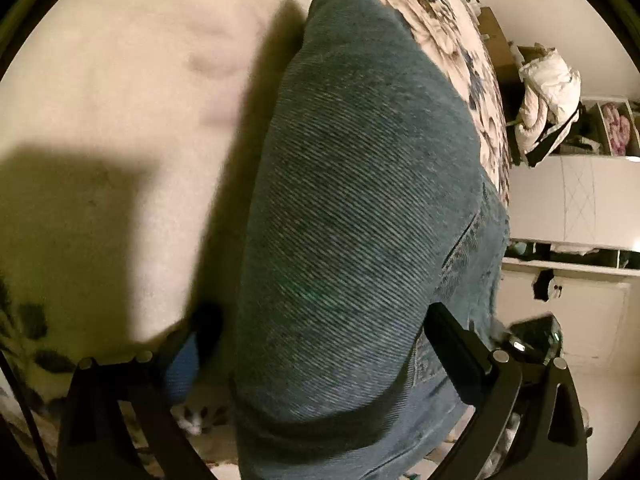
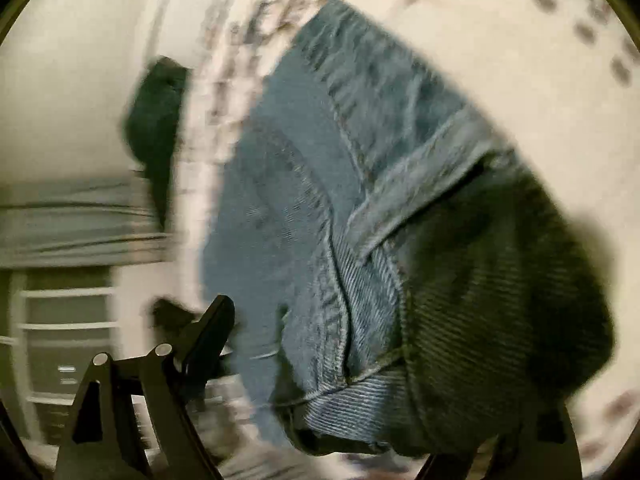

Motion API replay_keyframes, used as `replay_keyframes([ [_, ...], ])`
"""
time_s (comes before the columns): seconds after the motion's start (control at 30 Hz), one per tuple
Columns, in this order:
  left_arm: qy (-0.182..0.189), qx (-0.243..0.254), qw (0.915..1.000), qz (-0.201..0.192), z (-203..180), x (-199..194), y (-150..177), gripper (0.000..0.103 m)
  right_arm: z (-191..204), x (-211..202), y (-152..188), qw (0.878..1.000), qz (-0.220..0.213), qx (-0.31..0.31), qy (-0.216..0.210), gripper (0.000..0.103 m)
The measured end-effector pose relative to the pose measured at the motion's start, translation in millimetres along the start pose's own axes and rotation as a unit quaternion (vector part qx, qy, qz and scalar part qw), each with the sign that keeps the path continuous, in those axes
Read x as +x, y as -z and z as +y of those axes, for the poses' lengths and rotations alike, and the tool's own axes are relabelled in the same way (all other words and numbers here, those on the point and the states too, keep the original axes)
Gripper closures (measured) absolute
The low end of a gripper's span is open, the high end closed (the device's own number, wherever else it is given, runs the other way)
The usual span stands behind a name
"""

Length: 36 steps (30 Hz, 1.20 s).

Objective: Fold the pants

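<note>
My left claw [image 1: 320, 344] has its black fingers spread wide, a thick fold of twill-ribbed blue denim pants [image 1: 360, 200] bulging between them over the soft floral bedspread [image 1: 120, 100]. My right claw [image 2: 380, 360] meets the seamed waistband; I cannot tell whether it grips.

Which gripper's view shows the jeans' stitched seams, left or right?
The right gripper: its view shows the jeans with stitched seams and a hem band. The left gripper sees only plain twill of a leg draped between its fingers.
</note>
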<state>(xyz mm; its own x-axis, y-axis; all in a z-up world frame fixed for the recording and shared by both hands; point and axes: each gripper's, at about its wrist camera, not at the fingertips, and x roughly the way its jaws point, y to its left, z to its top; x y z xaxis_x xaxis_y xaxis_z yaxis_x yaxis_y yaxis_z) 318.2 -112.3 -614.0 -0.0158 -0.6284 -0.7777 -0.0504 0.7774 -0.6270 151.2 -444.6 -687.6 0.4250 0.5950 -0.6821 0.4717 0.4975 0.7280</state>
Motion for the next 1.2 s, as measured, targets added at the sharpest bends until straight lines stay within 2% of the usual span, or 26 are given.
replay_keyframes([
  [0.13,-0.002,0.004,1.0000,0.001,0,1,-1,0.000,8,20,-9,1.000,0.024,-0.016,0.007,0.006],
  [0.2,0.000,0.010,0.9999,0.002,-1,0,0,0.001,25,9,-3,0.998,0.019,-0.030,-0.048,0.010],
  [0.23,0.000,0.013,0.9999,0.002,-1,-1,1,0.000,35,4,0,0.997,0.012,-0.045,-0.057,0.011],
  [0.3,0.000,0.019,0.9998,0.001,-1,-2,2,0.001,51,7,3,0.996,0.009,-0.086,-0.013,0.012],
  [0.33,-0.001,0.021,0.9998,0.000,0,0,3,0.001,49,15,2,0.996,0.009,-0.089,0.028,0.012],
  [0.37,-0.003,0.025,0.9997,-0.002,0,1,4,0.001,43,27,-2,0.996,0.021,-0.076,0.045,0.011],
  [0.43,-0.006,0.033,0.9994,-0.008,-2,2,5,0.001,27,46,-8,0.998,0.031,-0.038,0.041,0.012],
  [0.47,-0.006,0.039,0.9991,-0.015,-5,1,5,0.001,26,44,-10,0.999,0.010,-0.019,0.032,0.013],
  [0.5,-0.003,0.049,0.9985,-0.025,-9,-2,6,0.022,30,45,-11,0.999,0.004,-0.013,0.037,0.016],
  [0.53,-0.001,0.055,0.9980,-0.031,-13,-4,7,0.043,36,43,-10,0.999,-0.005,-0.017,0.049,0.031],
  [0.57,-0.012,0.062,0.9974,-0.035,-18,-7,8,0.047,44,39,-7,0.998,-0.015,-0.025,0.055,0.047],
  [0.63,-0.012,0.073,0.9962,-0.047,-26,-14,11,0.063,61,34,2,0.997,-0.031,-0.031,0.056,0.055],
  [0.7,-0.006,0.076,0.9951,-0.062,-34,-27,15,0.072,75,26,7,0.998,-0.046,-0.027,0.041,0.059],
  [0.8,0.013,0.090,0.9920,-0.088,-52,-52,22,0.078,101,6,11,0.997,-0.068,-0.034,0.016,0.064],
  [0.97,0.043,0.100,0.9862,-0.125,-77,-95,19,0.079,119,-54,13,0.994,-0.090,-0.053,-0.011,0.065],
  [1.1,0.061,0.108,0.9813,-0.148,-95,-117,-2,0.079,150,-76,1,0.991,-0.098,-0.081,-0.028,0.065],
  [1.2,0.068,0.115,0.9768,-0.168,-105,-133,-31,0.079,179,-82,-16,0.988,-0.110,-0.103,-0.043,0.065],
])
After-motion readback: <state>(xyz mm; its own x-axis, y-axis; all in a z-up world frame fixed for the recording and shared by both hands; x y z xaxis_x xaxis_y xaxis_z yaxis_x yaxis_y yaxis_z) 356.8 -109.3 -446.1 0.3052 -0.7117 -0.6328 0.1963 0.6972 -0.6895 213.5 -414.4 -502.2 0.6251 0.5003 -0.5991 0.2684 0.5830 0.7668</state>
